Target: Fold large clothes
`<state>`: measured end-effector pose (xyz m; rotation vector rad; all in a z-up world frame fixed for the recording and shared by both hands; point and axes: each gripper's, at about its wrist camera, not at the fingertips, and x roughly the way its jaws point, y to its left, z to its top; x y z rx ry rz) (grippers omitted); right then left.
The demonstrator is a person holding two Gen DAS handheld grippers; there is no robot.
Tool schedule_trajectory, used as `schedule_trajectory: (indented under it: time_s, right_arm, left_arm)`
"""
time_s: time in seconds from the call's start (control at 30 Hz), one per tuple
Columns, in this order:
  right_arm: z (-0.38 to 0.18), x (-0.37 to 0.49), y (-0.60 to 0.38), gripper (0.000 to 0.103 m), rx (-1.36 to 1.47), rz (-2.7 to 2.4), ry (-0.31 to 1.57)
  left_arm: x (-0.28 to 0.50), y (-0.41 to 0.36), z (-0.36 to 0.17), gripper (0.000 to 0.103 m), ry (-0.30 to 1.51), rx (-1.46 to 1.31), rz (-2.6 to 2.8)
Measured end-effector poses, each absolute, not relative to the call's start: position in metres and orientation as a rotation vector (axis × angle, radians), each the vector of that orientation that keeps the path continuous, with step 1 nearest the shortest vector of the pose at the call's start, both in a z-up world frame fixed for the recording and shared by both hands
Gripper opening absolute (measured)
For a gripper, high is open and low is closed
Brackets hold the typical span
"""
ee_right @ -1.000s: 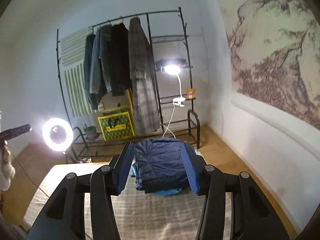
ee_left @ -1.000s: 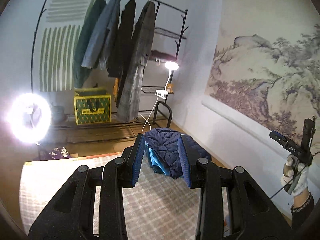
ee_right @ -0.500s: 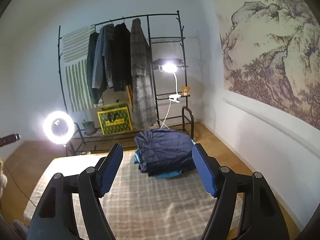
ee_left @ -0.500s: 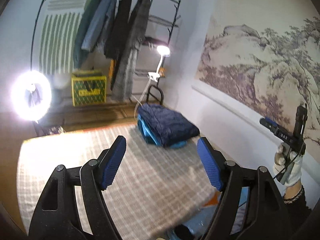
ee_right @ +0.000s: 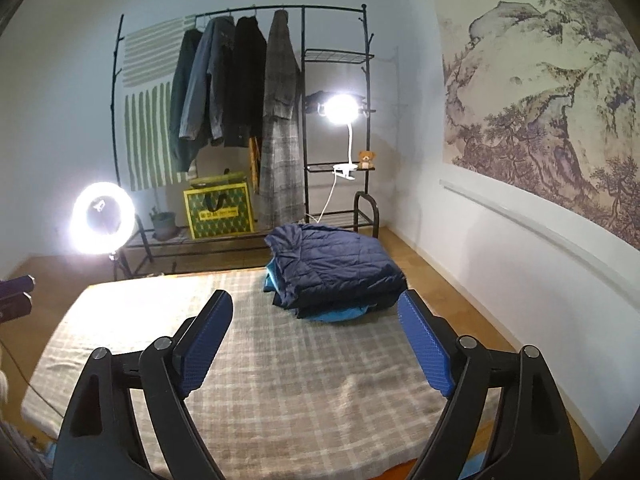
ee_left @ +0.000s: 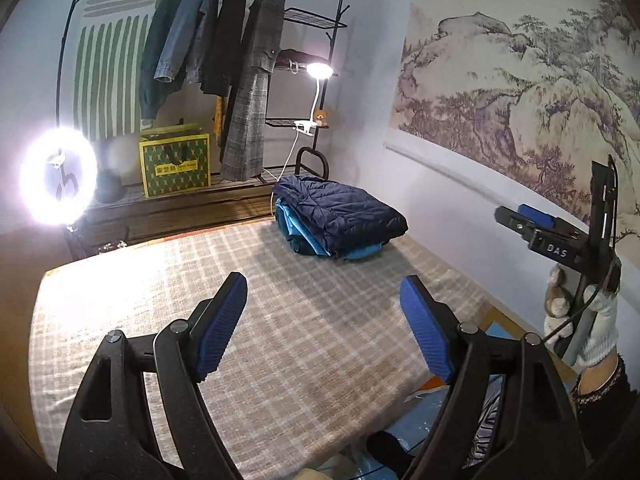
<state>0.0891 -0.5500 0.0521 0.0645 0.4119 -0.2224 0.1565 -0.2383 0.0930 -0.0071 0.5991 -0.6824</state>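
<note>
We see a quilted navy jacket (ee_right: 340,268) of smooth, faintly shiny cloth lying on a matt checked woven blanket (ee_right: 280,380). Our gripper pads (ee_left: 222,328) look like ribbed blue rubber on matt black plastic arms. The clothes rack (ee_right: 304,112) is thin black metal; the floor (ee_right: 404,240) is wood.

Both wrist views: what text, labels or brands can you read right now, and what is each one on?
"DAS": white letters on the black body of the right gripper, seen in the left wrist view.
Yellow band on the green and yellow patterned bag under the clothes rack: it carries print, too small and blurred to read in either view.
Landscape wall hanging: no legible writing.
Folded navy jacket: no label showing.
</note>
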Motion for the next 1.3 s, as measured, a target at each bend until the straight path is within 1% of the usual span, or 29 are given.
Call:
schedule_trajectory:
  time_s: [0.1, 0.3, 0.37, 0.43, 0.5, 0.67, 0.77, 0.87, 0.97, 1.1, 1.3]
  right_arm:
    - [0.044, 0.1, -0.542, 0.085, 0.068, -0.225, 0.407]
    - [0.026, 0.127, -0.525, 0.085, 0.058, -0.226, 0.409]
    - [0.021, 0.135, -0.521, 0.085, 0.052, -0.232, 0.408]
    - [0.019, 0.143, -0.518, 0.085, 0.051, -0.236, 0.408]
    - [0.018, 0.146, -0.517, 0.085, 0.041, -0.234, 0.402]
    - [0.011, 0.148, -0.518, 0.086, 0.034, -0.273, 0.351]
    - [0.006, 0.153, -0.521, 0.092, 0.067, -0.264, 0.358]
    - [0.001, 0.155, -0.52, 0.102, 0.065, -0.278, 0.334]
    - [-0.003, 0.156, -0.515, 0.102, 0.043, -0.302, 0.306]
    - [-0.01, 0.163, -0.507, 0.102, 0.012, -0.274, 0.333]
    - [-0.018, 0.171, -0.503, 0.102, 0.029, -0.247, 0.376]
  left_arm:
    - [0.165, -0.239, 0.082, 0.088, 0.602, -0.029, -0.68]
    - [0.181, -0.24, 0.067, 0.089, 0.579, -0.02, -0.638]
    - [0.186, -0.24, 0.064, 0.092, 0.576, -0.021, -0.62]
    - [0.188, -0.239, 0.062, 0.1, 0.549, -0.027, -0.593]
    - [0.187, -0.238, 0.06, 0.102, 0.51, -0.015, -0.563]
    - [0.187, -0.243, 0.051, 0.103, 0.488, 0.04, -0.528]
    - [0.189, -0.249, 0.041, 0.103, 0.512, 0.063, -0.527]
    - [0.193, -0.253, 0.028, 0.103, 0.542, 0.067, -0.532]
    - [0.196, -0.256, 0.017, 0.103, 0.582, 0.065, -0.525]
    - [0.201, -0.259, 0.007, 0.103, 0.639, 0.054, -0.506]
    - [0.205, -0.256, 0.005, 0.103, 0.644, 0.033, -0.493]
